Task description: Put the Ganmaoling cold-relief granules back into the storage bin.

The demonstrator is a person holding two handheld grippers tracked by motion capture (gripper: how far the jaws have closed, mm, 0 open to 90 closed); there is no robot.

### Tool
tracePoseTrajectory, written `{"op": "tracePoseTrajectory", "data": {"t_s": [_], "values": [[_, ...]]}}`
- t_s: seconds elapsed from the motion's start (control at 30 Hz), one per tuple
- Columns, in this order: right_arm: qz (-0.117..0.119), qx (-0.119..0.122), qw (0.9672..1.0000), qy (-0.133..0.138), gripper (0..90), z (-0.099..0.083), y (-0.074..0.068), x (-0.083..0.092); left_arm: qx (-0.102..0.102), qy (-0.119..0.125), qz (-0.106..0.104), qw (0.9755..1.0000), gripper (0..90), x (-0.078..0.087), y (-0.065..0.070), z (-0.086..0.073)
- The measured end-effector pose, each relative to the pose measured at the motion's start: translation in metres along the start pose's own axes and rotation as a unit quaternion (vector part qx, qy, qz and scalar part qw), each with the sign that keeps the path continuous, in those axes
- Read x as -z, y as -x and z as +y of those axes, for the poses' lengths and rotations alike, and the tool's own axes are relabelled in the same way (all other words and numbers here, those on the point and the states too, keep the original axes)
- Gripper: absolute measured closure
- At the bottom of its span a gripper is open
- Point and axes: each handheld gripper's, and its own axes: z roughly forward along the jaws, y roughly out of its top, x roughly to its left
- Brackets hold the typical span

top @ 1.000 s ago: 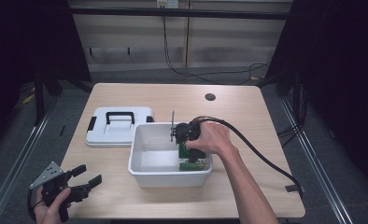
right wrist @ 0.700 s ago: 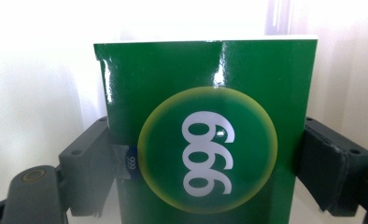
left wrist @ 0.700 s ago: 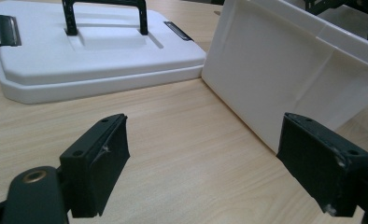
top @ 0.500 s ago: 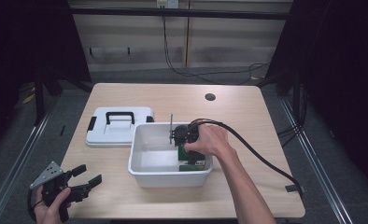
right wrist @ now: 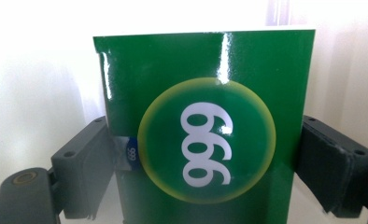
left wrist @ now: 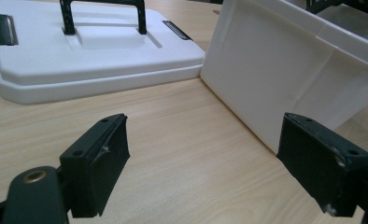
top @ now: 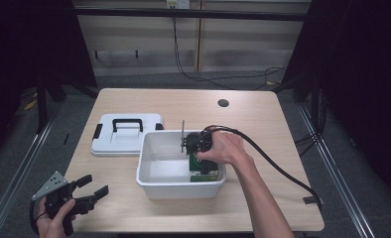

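Note:
A glossy green box (right wrist: 205, 116) marked "999" in a yellow-ringed circle stands between my right gripper's (right wrist: 205, 154) jaws, which press on both of its sides. From above, that green box (top: 204, 169) is low inside the white bin (top: 156, 181), at its right end, with the right gripper (top: 202, 157) reaching down onto it from the person's hand (top: 222, 148). My left gripper (top: 92, 191) rests near the table's front left corner. It is open, and between its jaws (left wrist: 205, 154) there is only bare tabletop.
A white lid (top: 126, 134) with a black handle lies flat just left of the bin; the lid (left wrist: 84, 51) and the bin's wall (left wrist: 285, 79) lie ahead of the left gripper. A black cable (top: 278, 166) trails right from the right gripper. A round hole (top: 223, 103) marks the far tabletop.
The right hand has barely shifted inside the bin, still holding the green box. The left gripper has stayed in place, open.

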Motion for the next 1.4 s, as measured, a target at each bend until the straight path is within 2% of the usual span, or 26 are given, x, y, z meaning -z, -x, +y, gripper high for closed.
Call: {"op": "tracePoseTrajectory", "data": {"t_s": [0.13, 0.27, 0.4, 0.6, 0.73, 0.77, 0.8, 0.83, 0.87, 1.0, 1.03, 1.17, 1.27, 1.3, 1.4], "values": [[-0.003, -0.006, 1.0000, 0.004, 12.6, -0.002, -0.001, 0.004, 0.001, 0.001, 0.001, 1.0000, 16.0, 0.001, 0.000, 0.000], [-0.011, -0.002, 0.9999, 0.006, 13.1, -0.003, -0.003, 0.008, 0.000, 0.001, 0.001, 1.0000, 16.1, 0.001, 0.001, 0.000], [-0.015, -0.007, 0.9997, 0.018, 13.3, -0.006, -0.004, 0.015, 0.000, 0.003, 0.000, 1.0000, 16.1, 0.001, 0.001, 0.000], [-0.018, -0.011, 0.9978, 0.062, 13.6, -0.014, -0.005, 0.031, 0.002, 0.002, 0.001, 1.0000, 16.1, 0.001, 0.000, 0.000], [-0.020, -0.017, 0.9969, 0.074, 13.9, -0.018, -0.006, 0.036, -0.001, 0.000, 0.002, 1.0000, 16.1, 0.000, 0.000, 0.000], [-0.017, -0.026, 0.9945, 0.100, 14.0, -0.024, -0.006, 0.041, 0.002, 0.000, 0.003, 1.0000, 16.1, 0.000, 0.001, 0.000], [-0.017, -0.026, 0.9945, 0.100, 14.0, -0.024, -0.006, 0.041, 0.002, 0.000, 0.003, 1.0000, 16.1, 0.000, 0.001, 0.000], [-0.017, -0.033, 0.9915, 0.124, 14.0, -0.028, -0.007, 0.043, 0.002, 0.000, 0.003, 1.0000, 16.1, 0.000, 0.001, 0.000], [-0.017, -0.033, 0.9915, 0.124, 14.0, -0.028, -0.007, 0.043, 0.002, 0.000, 0.003, 1.0000, 16.1, 0.000, 0.001, 0.000], [-0.015, -0.045, 0.9875, 0.150, 14.1, -0.034, -0.009, 0.045, 0.000, -0.001, 0.003, 1.0000, 16.1, 0.000, 0.001, 0.000], [-0.016, -0.040, 0.9869, 0.155, 14.1, -0.035, -0.009, 0.045, 0.000, -0.001, 0.003, 1.0000, 16.1, 0.000, 0.001, 0.000], [-0.020, -0.049, 0.9808, 0.188, 14.2, -0.041, -0.012, 0.051, 0.002, -0.001, 0.004, 1.0000, 16.1, 0.000, 0.001, 0.000], [-0.021, -0.065, 0.9744, 0.214, 14.4, -0.046, -0.013, 0.054, 0.002, 0.000, 0.004, 1.0000, 16.0, 0.000, 0.000, -0.001], [-0.019, -0.068, 0.9706, 0.230, 14.3, -0.051, -0.014, 0.056, 0.002, 0.000, 0.003, 1.0000, 16.1, 0.000, 0.001, -0.001], [-0.026, -0.075, 0.9687, 0.235, 14.6, -0.054, -0.016, 0.056, 0.000, -0.001, 0.003, 1.0000, 16.1, 0.000, 0.001, 0.000]]}}
